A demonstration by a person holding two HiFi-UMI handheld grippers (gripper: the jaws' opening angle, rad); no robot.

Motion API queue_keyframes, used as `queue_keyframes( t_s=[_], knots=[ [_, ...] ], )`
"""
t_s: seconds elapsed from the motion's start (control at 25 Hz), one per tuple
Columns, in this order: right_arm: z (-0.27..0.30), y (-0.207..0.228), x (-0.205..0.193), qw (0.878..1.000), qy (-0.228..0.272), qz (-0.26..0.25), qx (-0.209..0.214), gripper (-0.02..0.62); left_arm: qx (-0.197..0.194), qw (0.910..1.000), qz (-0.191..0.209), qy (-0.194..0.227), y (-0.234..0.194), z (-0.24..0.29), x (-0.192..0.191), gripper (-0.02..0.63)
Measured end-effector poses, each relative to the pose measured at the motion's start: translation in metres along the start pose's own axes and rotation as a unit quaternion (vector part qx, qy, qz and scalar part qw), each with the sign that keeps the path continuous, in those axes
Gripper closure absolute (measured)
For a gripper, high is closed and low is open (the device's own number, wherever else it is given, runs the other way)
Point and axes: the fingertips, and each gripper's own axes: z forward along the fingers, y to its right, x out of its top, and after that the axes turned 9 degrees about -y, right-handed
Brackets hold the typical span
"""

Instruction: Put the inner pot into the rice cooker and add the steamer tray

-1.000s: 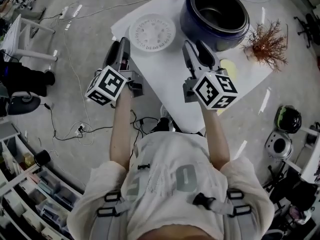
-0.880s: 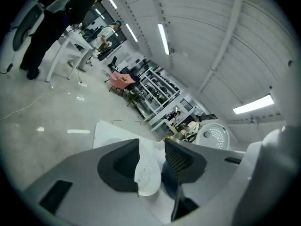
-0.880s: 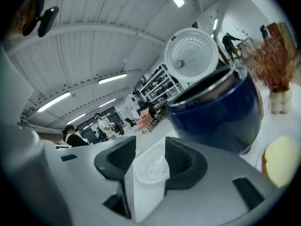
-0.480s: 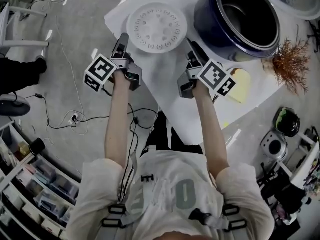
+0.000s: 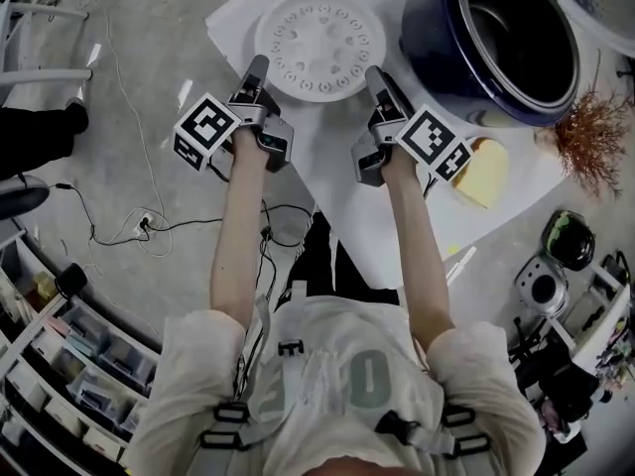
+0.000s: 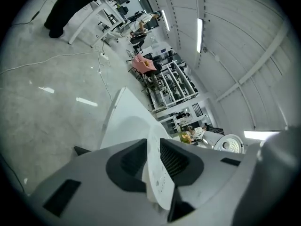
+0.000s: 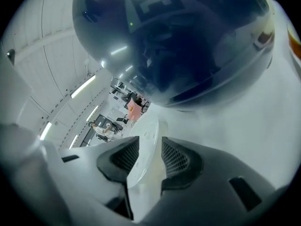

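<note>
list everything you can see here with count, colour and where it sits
white round perforated steamer tray: one, white, flat on the table's left part
dark blue rice cooker: one, dark blue, table's far right
dark inner pot: one, inside the cooker
white table: one, white, centre
reddish-brown dried twig bunch: one, right of the cooker
pale yellow flat piece: one, table's right edge, identity unclear
thin cables: several, on the grey floor, left
left tongs: one, grey, jaws just closed onto the tray's left rim
right tongs: one, grey, jaws just been closing, tray's right rim between them, not yet pinched
person's forearms: two, reaching up from the bottom
</note>
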Motion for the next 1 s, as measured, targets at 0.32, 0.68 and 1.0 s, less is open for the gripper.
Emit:
queue_keyframes(
  t_s=[0.32, 0.68, 1.0],
  knots=[
    [0.005, 0.01, -0.006, 1.0, -0.01, 0.006, -0.022, 0.511, 0.015, 0.9998, 0.009, -0.004, -0.004, 0.0, -0.001, 0.565],
    [0.011, 0.009, -0.005, 1.0, -0.009, 0.002, -0.021, 0.557, 0.002, 0.9999, 0.001, -0.012, -0.004, 0.002, -0.002, 0.569],
    [0.0, -0.011, 0.011, 1.0, -0.005, -0.018, -0.008, 0.554, -0.018, 0.9998, 0.009, -0.006, 0.023, -0.003, 0.004, 0.572]
  ],
)
